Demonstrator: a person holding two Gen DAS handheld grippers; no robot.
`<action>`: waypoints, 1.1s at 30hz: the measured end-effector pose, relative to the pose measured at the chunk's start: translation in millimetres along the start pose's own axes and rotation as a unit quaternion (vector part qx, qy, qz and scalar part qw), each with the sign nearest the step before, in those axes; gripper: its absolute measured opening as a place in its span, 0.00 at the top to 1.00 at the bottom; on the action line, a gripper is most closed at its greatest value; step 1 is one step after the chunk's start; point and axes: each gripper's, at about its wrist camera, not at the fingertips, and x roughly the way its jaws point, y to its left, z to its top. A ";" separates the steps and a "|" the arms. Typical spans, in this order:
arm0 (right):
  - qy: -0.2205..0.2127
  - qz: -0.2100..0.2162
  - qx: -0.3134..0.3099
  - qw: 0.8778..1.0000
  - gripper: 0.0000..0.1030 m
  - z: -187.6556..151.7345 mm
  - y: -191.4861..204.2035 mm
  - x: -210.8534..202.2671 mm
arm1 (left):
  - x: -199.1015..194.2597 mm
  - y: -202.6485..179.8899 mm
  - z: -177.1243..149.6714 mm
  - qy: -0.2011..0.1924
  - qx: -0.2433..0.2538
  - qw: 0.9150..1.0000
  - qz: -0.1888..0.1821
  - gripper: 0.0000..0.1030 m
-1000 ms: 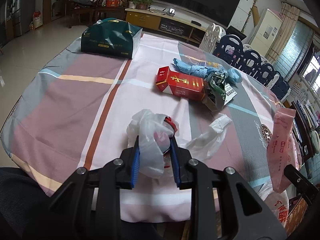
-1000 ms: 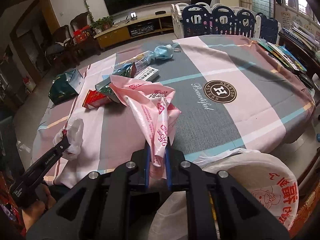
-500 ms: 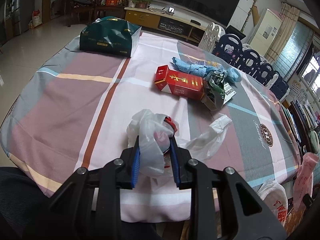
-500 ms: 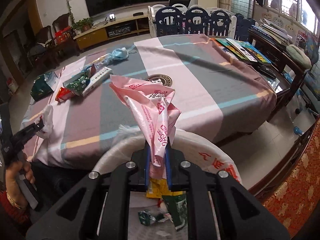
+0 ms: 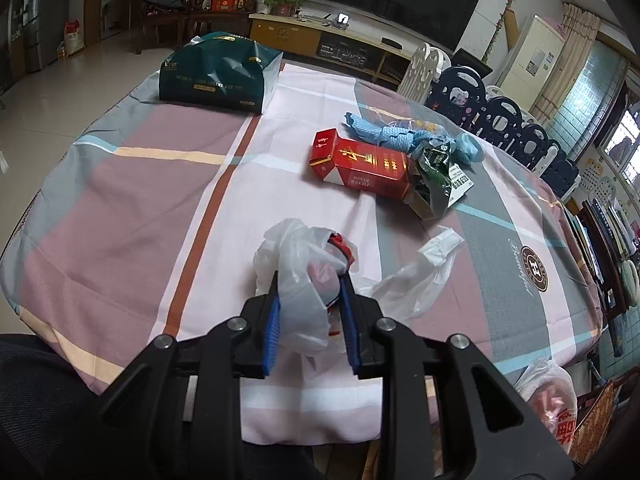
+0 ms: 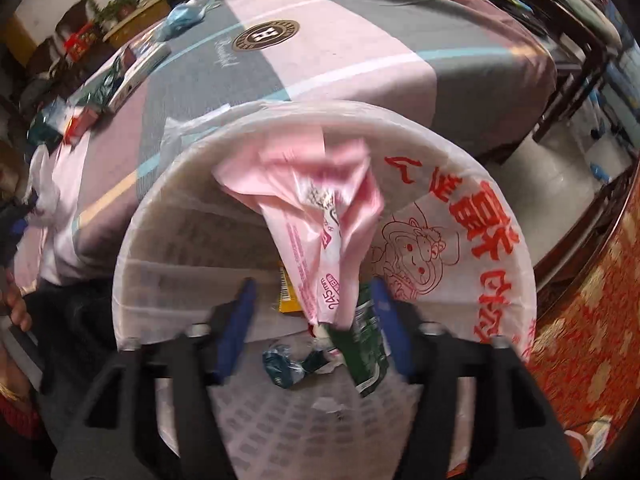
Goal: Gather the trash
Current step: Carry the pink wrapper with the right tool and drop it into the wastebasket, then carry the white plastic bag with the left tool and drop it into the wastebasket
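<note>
Leftmost, near the far-left corner of the tabletop, a dark green gift bag lies on its side. At the near edge, the left hand-held gripper is clenched on a crumpled white plastic bag with something red showing inside it; the rest of the bag trails to the right across the striped cloth. Toward the middle of the tabletop lie a red carton, a blue cloth and a green foil wrapper, clustered together with the carton's long axis running left to right. These remaining pieces lie ahead of the left gripper and well apart from the right one, so the left hand is judged the nearer for any further pickup.

Off the right end of the tabletop, the right hand-held gripper hangs directly above the trash bin, a basket lined with a white bag printed in red. Its jaws stand spread wide and released. A pink plastic bag, wrinkled and printed with red text, hangs lengthwise between them, narrow end down over the bin's mouth; no finger appears to touch it, though blur leaves this uncertain. Wrappers already lie on the bin floor.
</note>
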 end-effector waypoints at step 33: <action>-0.166 0.013 0.148 0.975 0.29 19.6 -72.2 -68.7 | -64.2 -142.4 -96.5 0.139 0.196 0.899 -0.365 0.75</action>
